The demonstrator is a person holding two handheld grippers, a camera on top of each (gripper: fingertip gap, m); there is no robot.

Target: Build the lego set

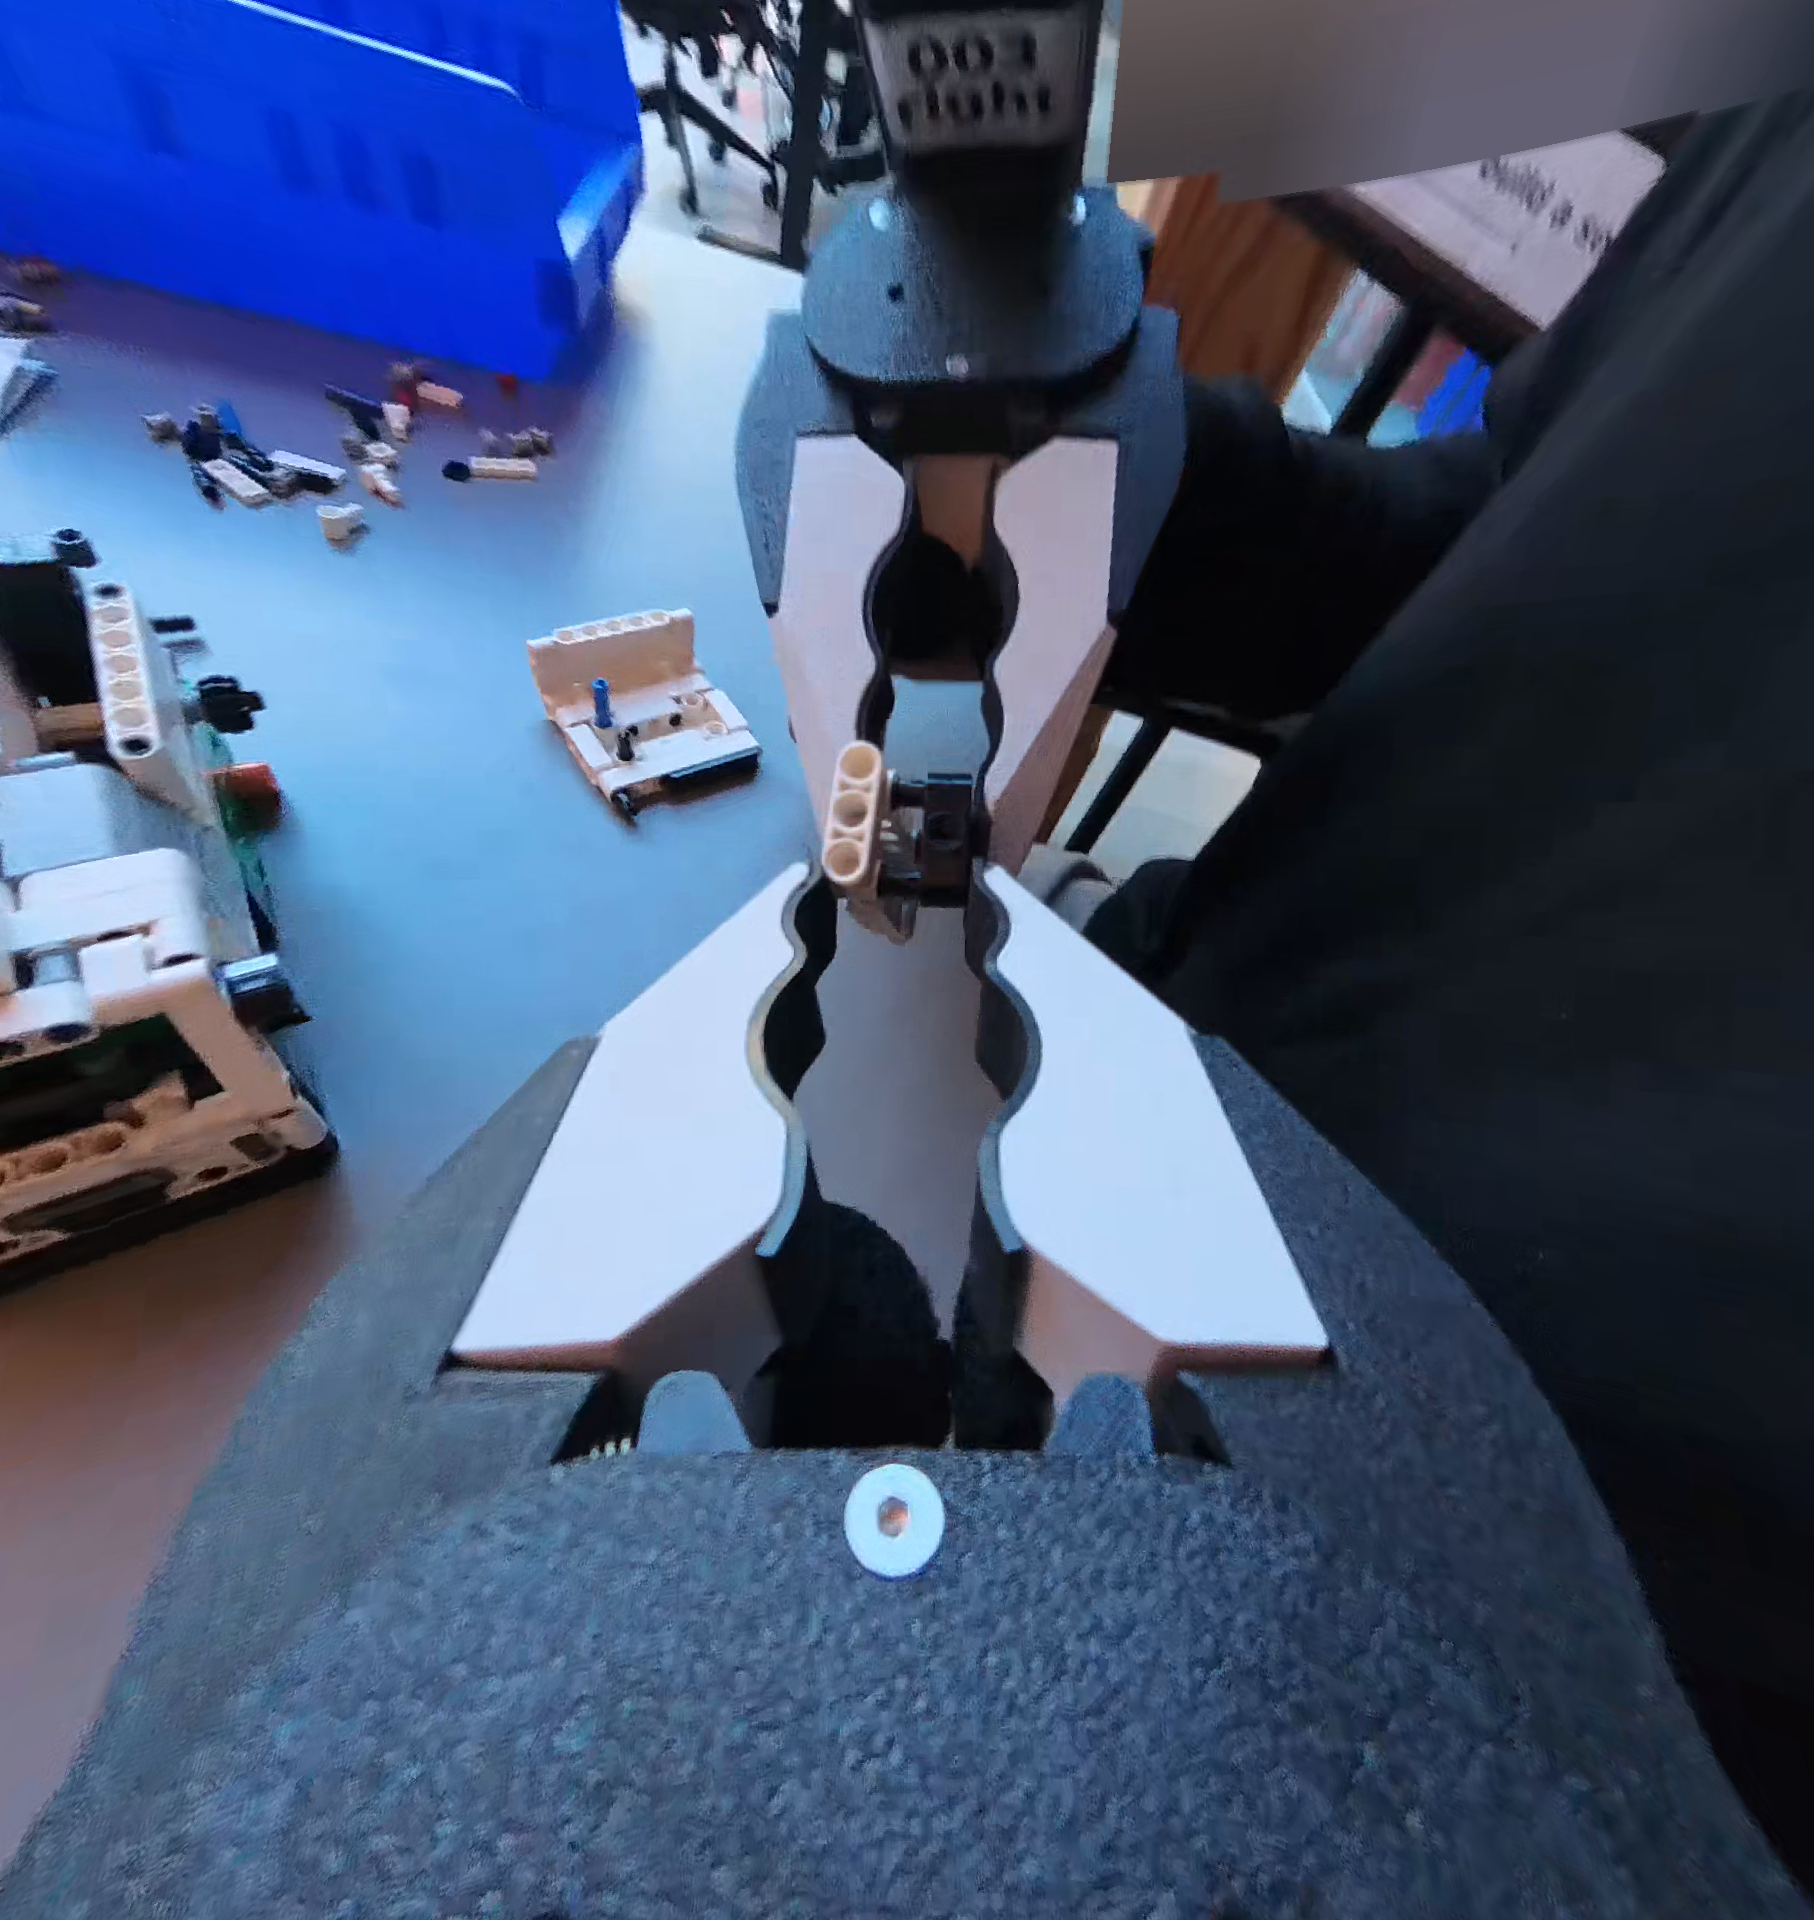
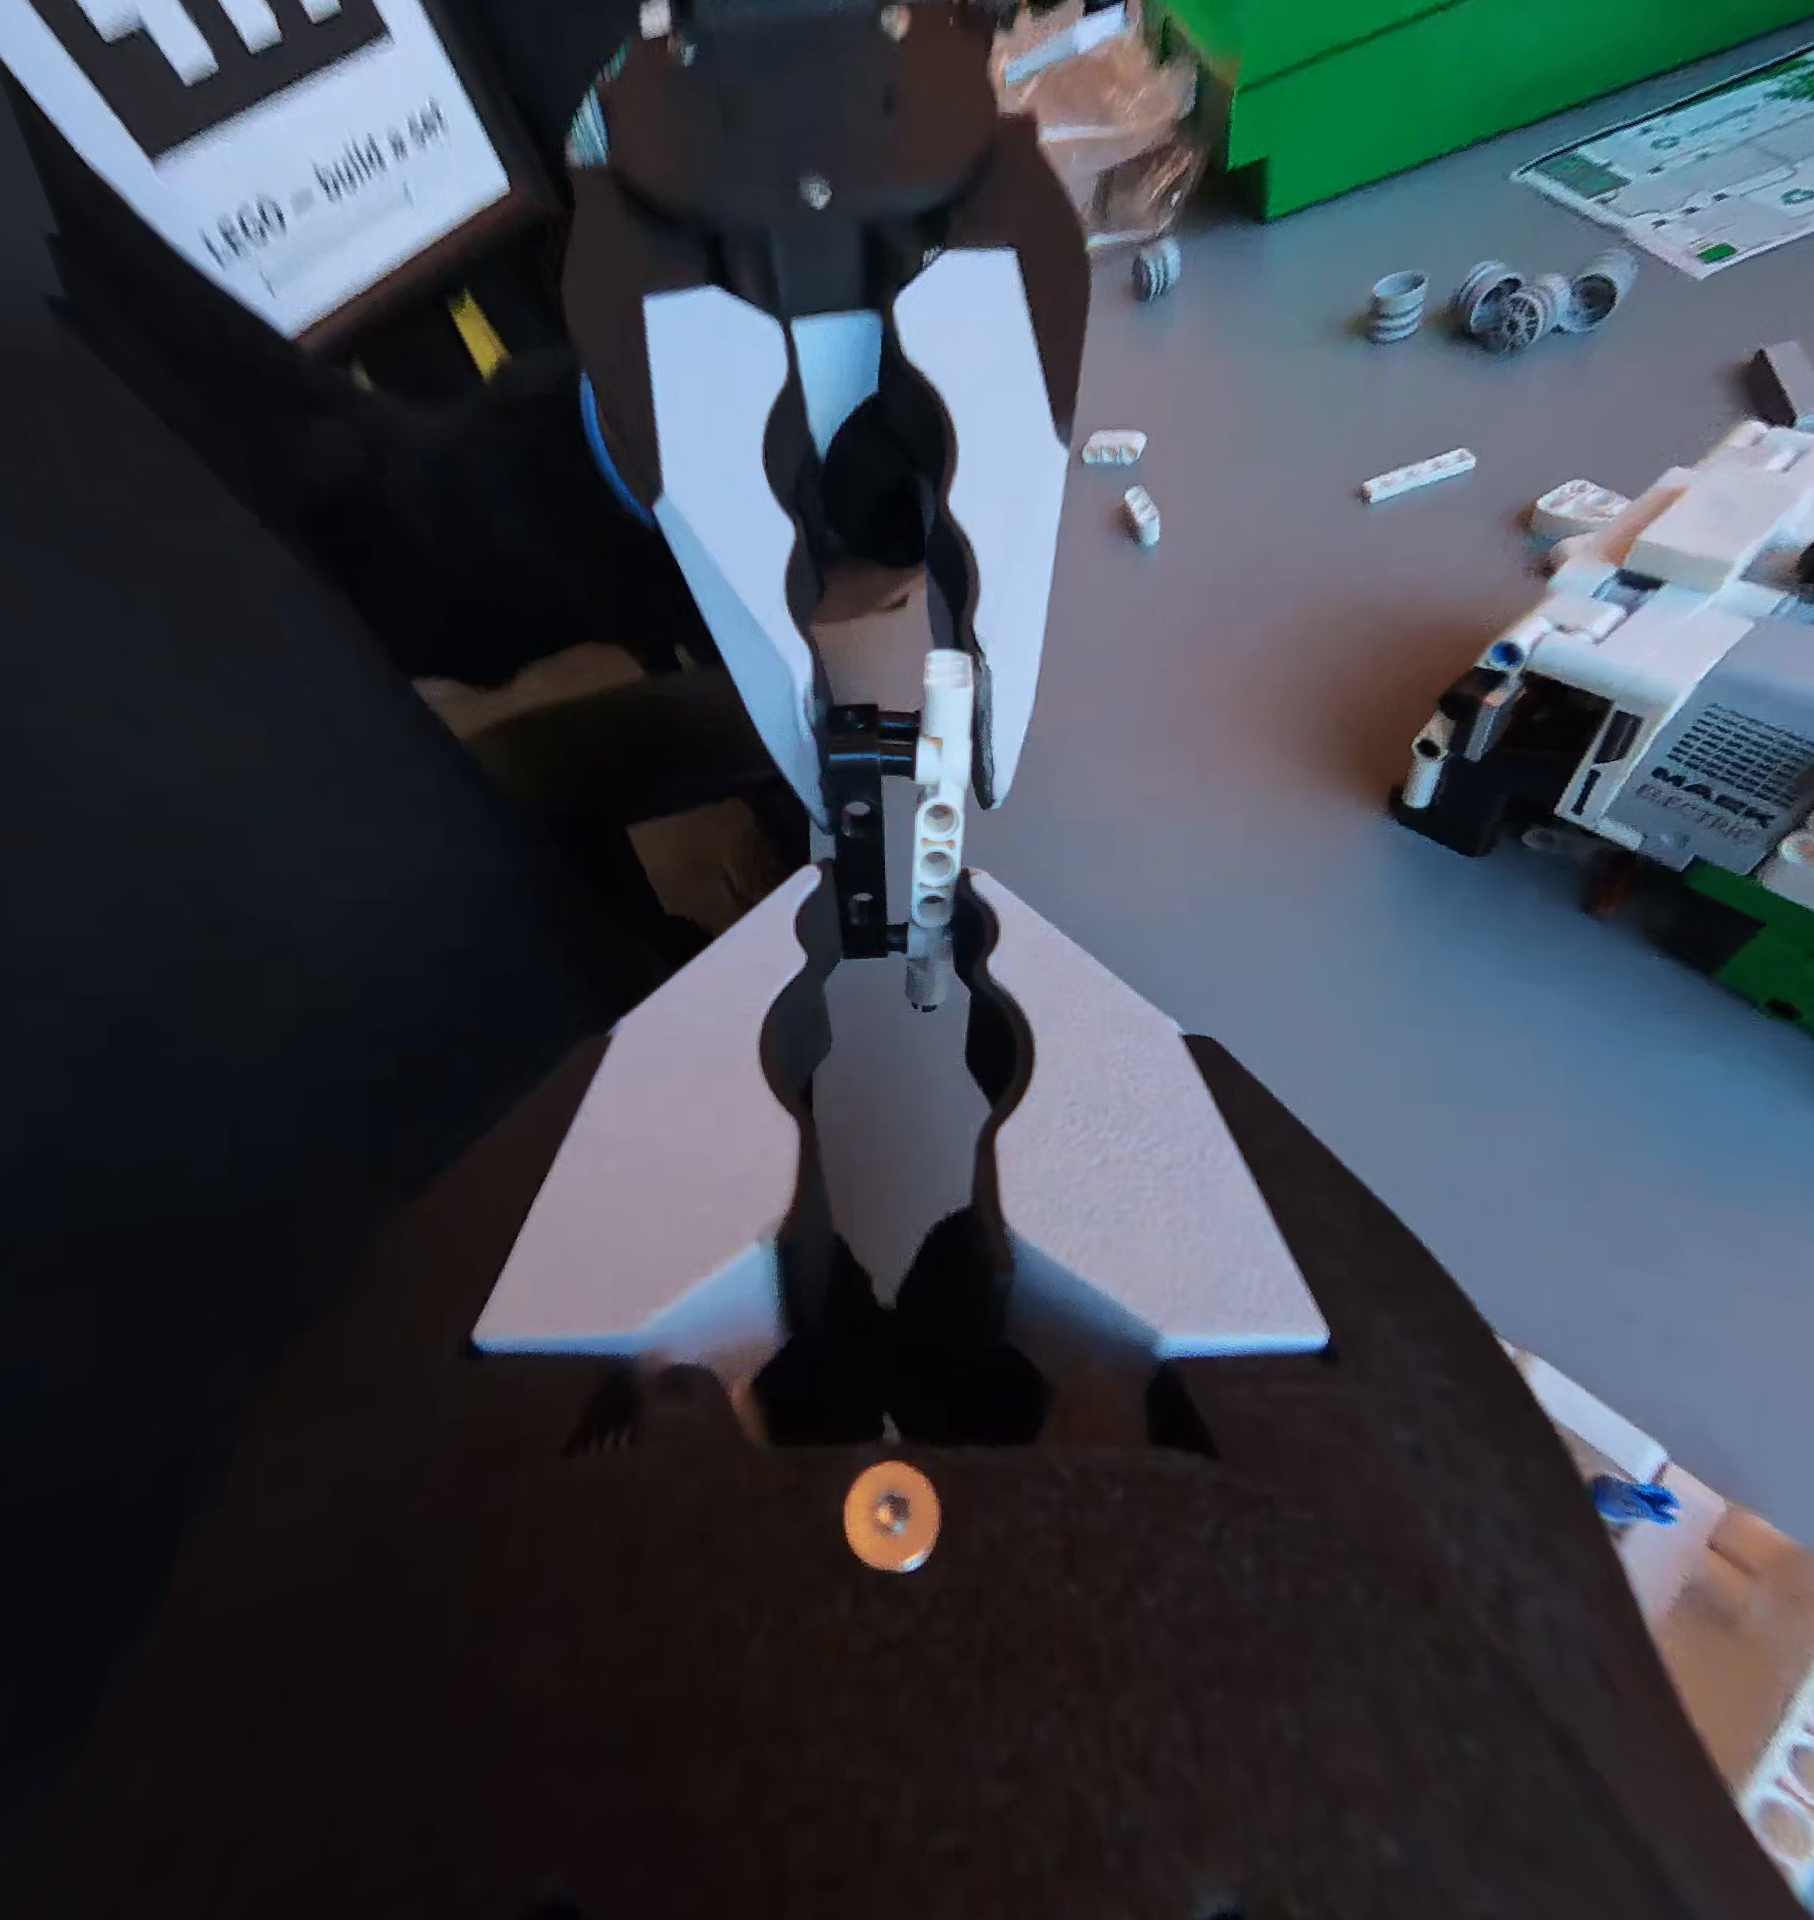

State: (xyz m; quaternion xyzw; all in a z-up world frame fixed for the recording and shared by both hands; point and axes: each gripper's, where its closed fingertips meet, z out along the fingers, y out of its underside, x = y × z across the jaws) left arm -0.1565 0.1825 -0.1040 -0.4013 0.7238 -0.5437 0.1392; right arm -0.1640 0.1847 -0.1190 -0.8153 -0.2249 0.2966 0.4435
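Where grippers meet, beam lengthwise.

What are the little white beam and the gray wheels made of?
White beam: likely hard plastic, smooth with a slight sheen, molded round holes. Gray wheels: probably plastic too, matte, with ribbed rims; too blurry to be sure.

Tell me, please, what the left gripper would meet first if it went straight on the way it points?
Almost at once, the small black-and-white Lego assembly at the left gripper tips; right behind it is the facing right gripper. Depth is unclear.
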